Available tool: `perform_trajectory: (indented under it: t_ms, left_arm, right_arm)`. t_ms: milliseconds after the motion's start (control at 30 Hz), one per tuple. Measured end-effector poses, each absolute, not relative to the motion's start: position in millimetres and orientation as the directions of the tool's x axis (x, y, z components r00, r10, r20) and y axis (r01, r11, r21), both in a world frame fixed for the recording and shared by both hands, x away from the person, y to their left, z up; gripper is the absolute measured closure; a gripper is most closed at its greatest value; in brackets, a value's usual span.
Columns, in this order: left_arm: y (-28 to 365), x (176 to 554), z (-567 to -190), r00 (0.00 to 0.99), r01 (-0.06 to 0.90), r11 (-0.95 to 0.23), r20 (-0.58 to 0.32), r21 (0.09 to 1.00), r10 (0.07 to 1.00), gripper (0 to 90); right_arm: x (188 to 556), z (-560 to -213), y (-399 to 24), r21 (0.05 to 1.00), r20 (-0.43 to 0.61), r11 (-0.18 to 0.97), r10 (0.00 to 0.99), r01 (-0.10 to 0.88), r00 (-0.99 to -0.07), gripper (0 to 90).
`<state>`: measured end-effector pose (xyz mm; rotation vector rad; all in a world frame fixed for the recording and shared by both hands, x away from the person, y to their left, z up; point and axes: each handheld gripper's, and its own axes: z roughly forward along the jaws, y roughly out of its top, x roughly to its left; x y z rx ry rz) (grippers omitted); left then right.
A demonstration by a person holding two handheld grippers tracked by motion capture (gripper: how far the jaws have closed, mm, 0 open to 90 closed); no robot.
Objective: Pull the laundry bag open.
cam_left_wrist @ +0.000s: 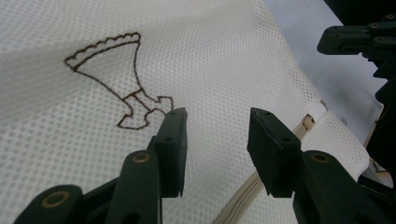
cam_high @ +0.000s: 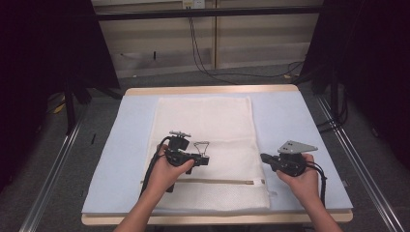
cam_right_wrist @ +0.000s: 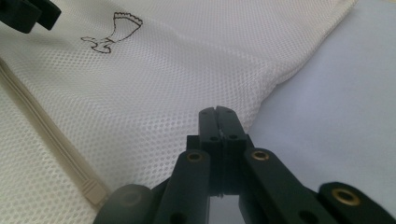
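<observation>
A white mesh bag [cam_high: 208, 125] lies flat on a light blue mat [cam_high: 290, 116], with a beige zip [cam_high: 212, 181] across its near end and a brown stitched emblem [cam_high: 201, 146] near its middle. My left gripper [cam_high: 205, 160] hovers over the bag just beside the emblem [cam_left_wrist: 121, 79]. Its jaws stand apart [cam_left_wrist: 217, 116] with nothing between them, and the zip [cam_left_wrist: 252, 186] runs under them. My right gripper [cam_high: 263, 157] sits at the bag's right edge, jaws pressed together [cam_right_wrist: 218, 111] above the mesh [cam_right_wrist: 187, 70]. I see no fabric between them.
The mat covers a wooden table [cam_high: 208, 90] whose front edge is close to the person's forearms. Bare mat [cam_right_wrist: 336, 93] lies to the right of the bag. Black frames and cables stand beyond the table's far edge.
</observation>
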<state>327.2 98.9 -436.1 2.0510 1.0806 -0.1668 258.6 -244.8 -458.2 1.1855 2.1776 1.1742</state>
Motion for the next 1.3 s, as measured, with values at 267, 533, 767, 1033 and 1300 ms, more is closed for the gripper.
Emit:
perform_trajectory:
  t_ms: [267, 533, 767, 1033, 1300]
  left_arm:
    - [84.8, 322.6, -437.6, 0.638, 0.742, -0.348, -0.443, 0.574, 0.63, 57.8]
    - [64.1, 314.5, -436.5, 0.654, 0.746, -0.389, -0.482, 0.541, 0.583, 55.7]
    - [58.1, 312.4, -438.2, 0.658, 0.748, -0.417, -0.496, 0.517, 0.567, 54.9]
    - [50.1, 310.7, -440.5, 0.66, 0.75, -0.432, -0.516, 0.501, 0.547, 54.4]
    - [38.4, 307.7, -444.8, 0.652, 0.758, -0.445, -0.55, 0.477, 0.522, 54.6]
  right_arm:
    - [244.6, -466.7, -249.4, 0.807, 0.045, 0.309, 0.817, 0.503, -0.574, 90.0]
    - [242.4, -467.0, -243.9, 0.816, 0.042, 0.314, 0.806, 0.486, -0.59, 90.0]
    - [240.6, -471.8, -241.5, 0.801, 0.038, 0.333, 0.801, 0.497, -0.598, 90.0]
    - [240.9, -473.5, -238.3, 0.798, 0.03, 0.346, 0.795, 0.493, -0.606, 90.0]
    - [237.8, -473.5, -234.3, 0.795, 0.033, 0.357, 0.781, 0.49, -0.623, 90.0]
